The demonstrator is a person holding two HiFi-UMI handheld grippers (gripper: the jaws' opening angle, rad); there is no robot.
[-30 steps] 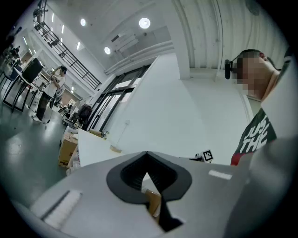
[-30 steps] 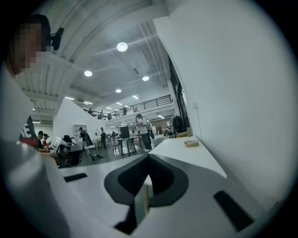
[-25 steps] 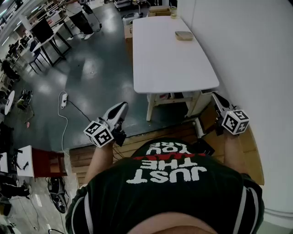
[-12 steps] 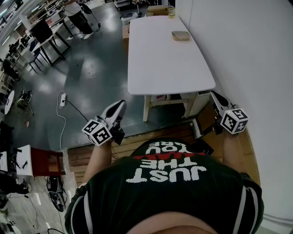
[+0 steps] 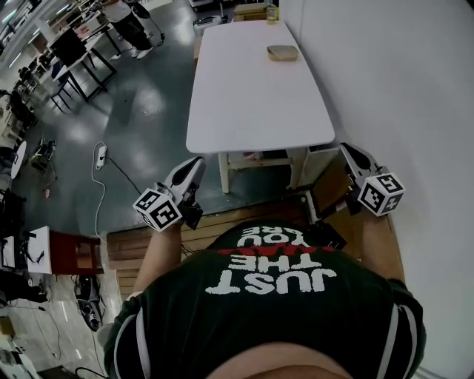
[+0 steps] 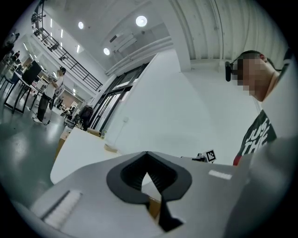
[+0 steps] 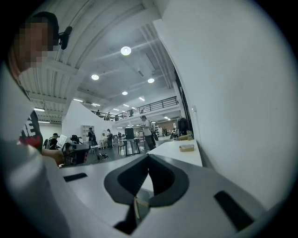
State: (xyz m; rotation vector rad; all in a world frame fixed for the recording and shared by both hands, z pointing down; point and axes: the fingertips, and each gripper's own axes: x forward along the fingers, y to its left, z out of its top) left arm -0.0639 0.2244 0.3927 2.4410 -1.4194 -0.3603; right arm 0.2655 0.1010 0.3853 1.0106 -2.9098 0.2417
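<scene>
Two grippers are held short of the desk's near edge, clear of it. The left gripper (image 5: 194, 164) is off its near left corner and the right gripper (image 5: 348, 150) beside its near right corner. Each has its jaws pressed together on nothing. On the white desk (image 5: 252, 104), a flat tan block (image 5: 282, 52) lies toward the far end, and a small cup (image 5: 272, 12) stands at the far edge.

Long white table (image 5: 252, 96) with rounded corners, standing on pale legs, lengthwise against the white wall (image 5: 385, 81), small flat tan block (image 5: 282, 52) lying near far end
</scene>
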